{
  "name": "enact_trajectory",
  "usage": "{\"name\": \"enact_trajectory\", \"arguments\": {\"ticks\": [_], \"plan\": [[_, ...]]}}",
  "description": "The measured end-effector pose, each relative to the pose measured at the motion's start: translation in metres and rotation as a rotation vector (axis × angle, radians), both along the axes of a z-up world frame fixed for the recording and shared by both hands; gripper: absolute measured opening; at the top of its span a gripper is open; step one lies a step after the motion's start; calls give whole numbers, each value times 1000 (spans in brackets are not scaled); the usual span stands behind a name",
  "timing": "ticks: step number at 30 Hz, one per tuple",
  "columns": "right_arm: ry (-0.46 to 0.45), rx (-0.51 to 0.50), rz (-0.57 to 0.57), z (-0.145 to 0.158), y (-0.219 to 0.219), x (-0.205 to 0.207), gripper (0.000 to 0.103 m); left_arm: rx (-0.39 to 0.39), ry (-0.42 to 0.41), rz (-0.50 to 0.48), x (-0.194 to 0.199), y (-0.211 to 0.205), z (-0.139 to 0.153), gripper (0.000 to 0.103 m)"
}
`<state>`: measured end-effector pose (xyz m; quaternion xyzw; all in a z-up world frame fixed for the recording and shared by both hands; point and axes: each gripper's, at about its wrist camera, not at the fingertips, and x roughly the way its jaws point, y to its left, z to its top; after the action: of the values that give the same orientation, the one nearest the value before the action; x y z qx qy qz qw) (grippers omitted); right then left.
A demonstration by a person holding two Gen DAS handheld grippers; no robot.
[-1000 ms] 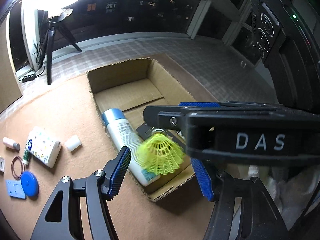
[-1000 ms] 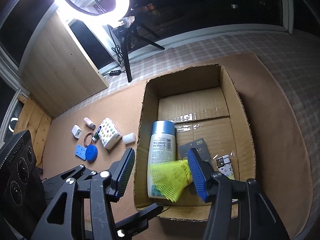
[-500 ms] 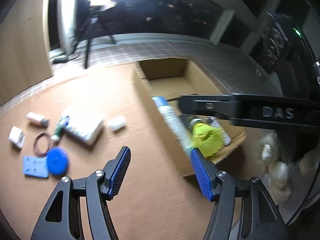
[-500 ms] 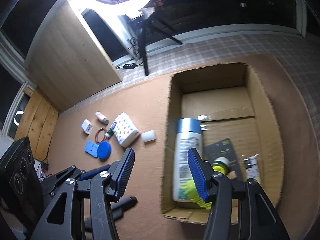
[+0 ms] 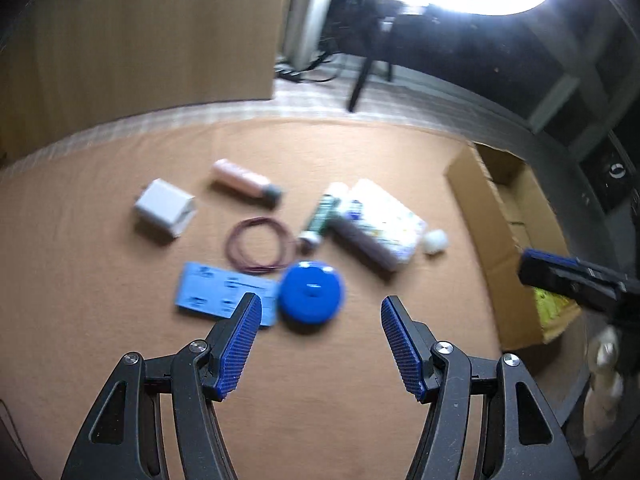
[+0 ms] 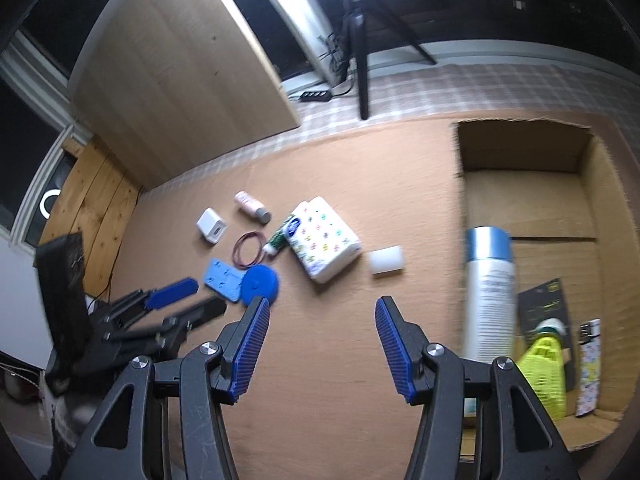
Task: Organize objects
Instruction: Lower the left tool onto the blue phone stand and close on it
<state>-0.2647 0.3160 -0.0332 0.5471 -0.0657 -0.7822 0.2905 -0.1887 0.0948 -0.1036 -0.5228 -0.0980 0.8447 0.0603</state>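
My left gripper (image 5: 320,344) is open and empty, just short of a round blue case (image 5: 310,297) and a flat blue card (image 5: 224,294). Beyond lie maroon rubber bands (image 5: 258,245), a white charger (image 5: 165,210), a pink bottle (image 5: 242,179), a green tube (image 5: 320,216), a patterned tissue pack (image 5: 384,222) and a small white piece (image 5: 435,241). My right gripper (image 6: 320,344) is open and empty over the brown mat. The cardboard box (image 6: 524,144) at right holds a white spray bottle (image 6: 489,292), a yellow shuttlecock (image 6: 544,372) and a dark card (image 6: 544,300).
A wooden panel (image 6: 180,64) stands at the back left. A tripod (image 6: 360,40) with a ring light stands on the checked floor behind the mat. The left gripper also shows in the right wrist view (image 6: 172,296), low at the left.
Both grippers have swung left, away from the box and toward the loose items. The shuttlecock, held over the box a second ago, now lies inside it.
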Motion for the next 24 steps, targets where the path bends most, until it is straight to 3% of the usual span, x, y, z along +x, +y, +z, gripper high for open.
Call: {"name": "enact_trajectory", "arguments": {"ticks": [9, 12, 21, 24], "plan": [[-22, 0, 34, -11, -35, 7, 51, -7, -43, 58, -24, -44, -19, 65], [-26, 0, 41, -14, -43, 9, 51, -8, -61, 58, -34, -48, -27, 49], [-50, 10, 42, -24, -54, 5, 51, 6, -92, 67, -60, -59, -45, 47], [-56, 15, 42, -27, -56, 4, 51, 9, -108, 75, -65, -66, -50, 41]]}}
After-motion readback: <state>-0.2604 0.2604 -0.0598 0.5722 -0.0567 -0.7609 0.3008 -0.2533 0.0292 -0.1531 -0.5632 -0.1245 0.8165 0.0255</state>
